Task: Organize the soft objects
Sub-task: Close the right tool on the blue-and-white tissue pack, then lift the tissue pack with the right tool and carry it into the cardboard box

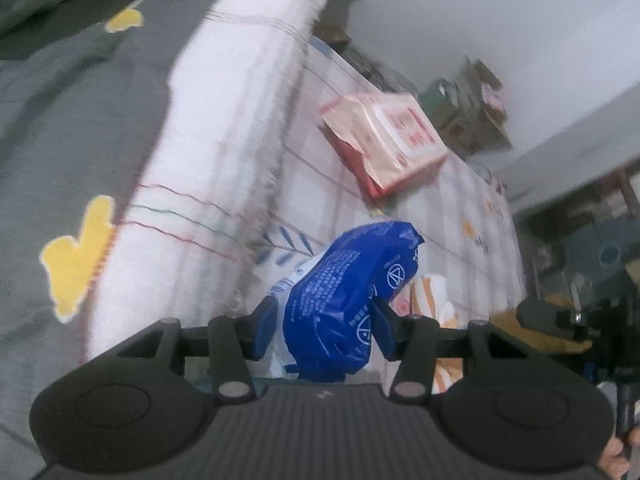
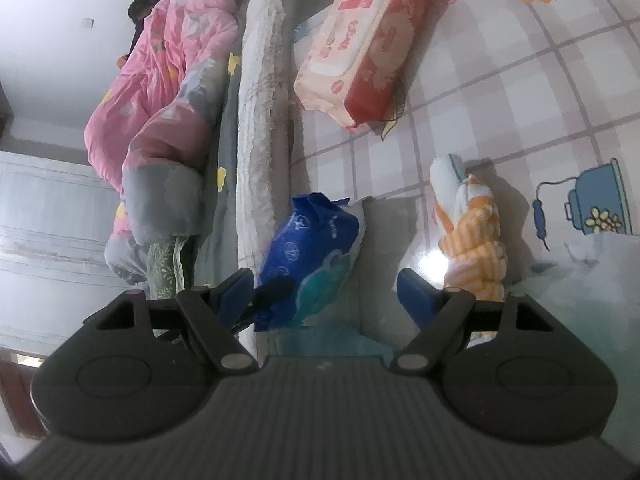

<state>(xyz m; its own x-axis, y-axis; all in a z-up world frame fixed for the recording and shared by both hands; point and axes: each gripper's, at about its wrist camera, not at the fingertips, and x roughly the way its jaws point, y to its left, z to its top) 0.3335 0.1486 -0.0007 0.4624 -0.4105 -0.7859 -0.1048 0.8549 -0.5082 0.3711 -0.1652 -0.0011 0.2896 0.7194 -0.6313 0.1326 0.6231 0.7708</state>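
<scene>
Checked bedsheet [image 2: 520,92] carries everything. Left hand-held gripper [image 1: 320,320] squeezes a crinkly blue plastic pack [image 1: 348,292] across its middle; it looks light, soft and slippery. Right hand-held gripper [image 2: 324,296] hangs open and empty near an orange-striped rolled towel [image 2: 472,232].

Both wrist views close, angled down, sharing blue pack [image 1: 348,300] [image 2: 308,252]

between my right gripper [image 2: 324,292] fingers: bare checked sheet [image 2: 500,92], open ahead. just left of it, blue pack [image 2: 308,248] against the white rolled blanket [image 2: 260,120], a long wall. just right, striped towel [image 2: 472,232]. farther ahead, red wipes pack [image 2: 360,40], sheet showing between it and the towel.
</scene>
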